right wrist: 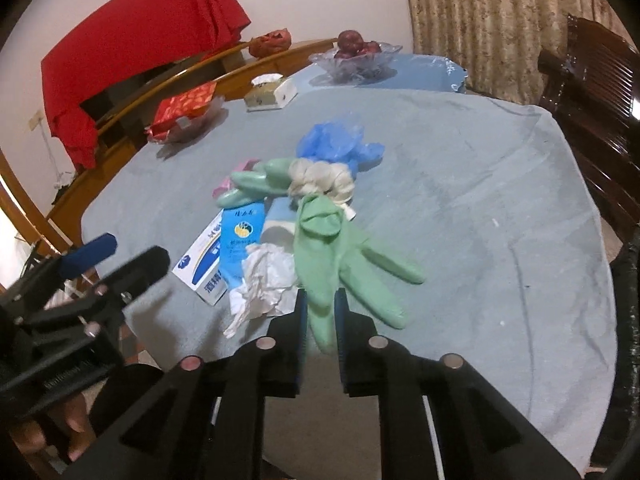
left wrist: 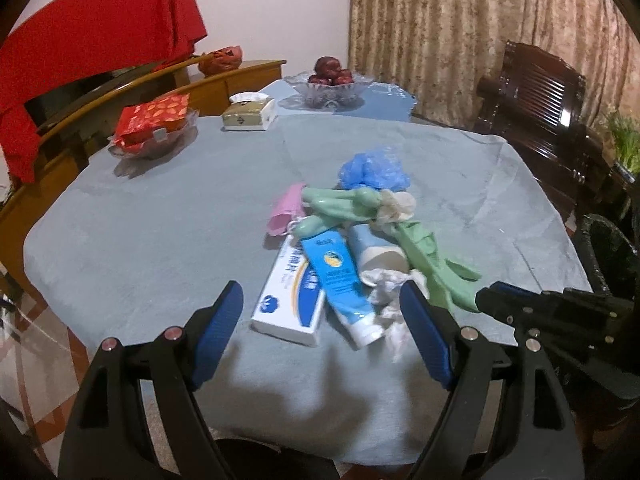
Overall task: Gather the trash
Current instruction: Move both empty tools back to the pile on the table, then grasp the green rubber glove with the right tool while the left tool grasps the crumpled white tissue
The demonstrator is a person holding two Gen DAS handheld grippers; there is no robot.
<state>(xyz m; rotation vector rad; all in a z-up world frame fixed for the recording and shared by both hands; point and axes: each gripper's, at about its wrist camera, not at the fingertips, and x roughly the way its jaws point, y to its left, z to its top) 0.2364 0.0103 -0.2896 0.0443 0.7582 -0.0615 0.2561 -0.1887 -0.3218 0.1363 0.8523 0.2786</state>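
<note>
Green rubber glove [right wrist: 320, 264] is being pinched by one finger in the right claw [right wrist: 322, 312], likely for lifting from the trash heap at twelve o'clock. The left claw [left wrist: 322, 316] is being held wide open, empty, above a toothpaste tube [left wrist: 340, 284]. A grey cloth is being used over the bench [right wrist: 500, 208]; curtains are being seen beyond.

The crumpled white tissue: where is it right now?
The crumpled white tissue lies at the near edge of the trash pile, right of the blue tube and left of the green glove pinched by the right gripper.
</note>
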